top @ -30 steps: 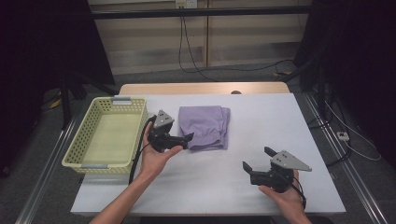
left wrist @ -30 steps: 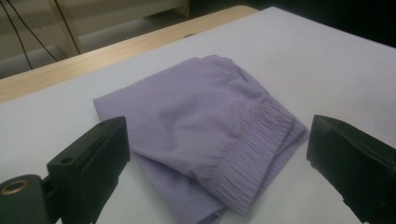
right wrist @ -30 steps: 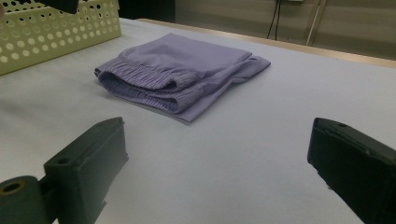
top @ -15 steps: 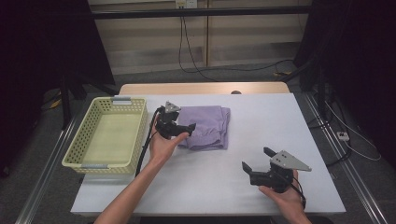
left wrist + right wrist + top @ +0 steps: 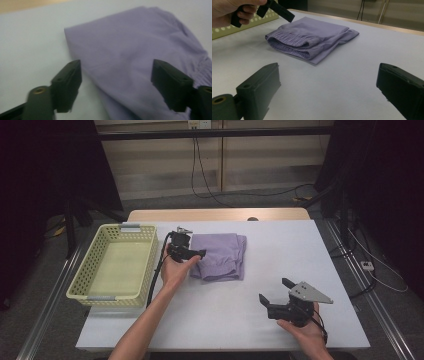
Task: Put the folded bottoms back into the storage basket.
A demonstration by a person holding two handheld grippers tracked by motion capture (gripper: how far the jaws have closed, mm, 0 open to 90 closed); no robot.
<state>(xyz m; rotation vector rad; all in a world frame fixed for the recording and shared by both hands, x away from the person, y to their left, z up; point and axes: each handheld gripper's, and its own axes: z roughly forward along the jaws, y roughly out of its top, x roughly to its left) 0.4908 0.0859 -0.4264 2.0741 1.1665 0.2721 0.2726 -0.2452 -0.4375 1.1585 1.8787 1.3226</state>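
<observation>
Your left hand-held gripper (image 5: 194, 254), jaws just closing yet still clear around the folded purple garment's (image 5: 220, 262) left edge, must pinch it next; the right hand-held gripper (image 5: 275, 295) idles open, empty.

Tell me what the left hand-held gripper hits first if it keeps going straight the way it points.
Most likely the folded purple garment: the left hand-held gripper points at its near edge, jaws just closing but still apart astride the cloth, not yet pressing it. How much gap remains is unclear.

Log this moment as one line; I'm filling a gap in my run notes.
left gripper: over folded purple garment, jaws just closing, not gripping | right gripper: open, idle on table | basket: empty
</observation>
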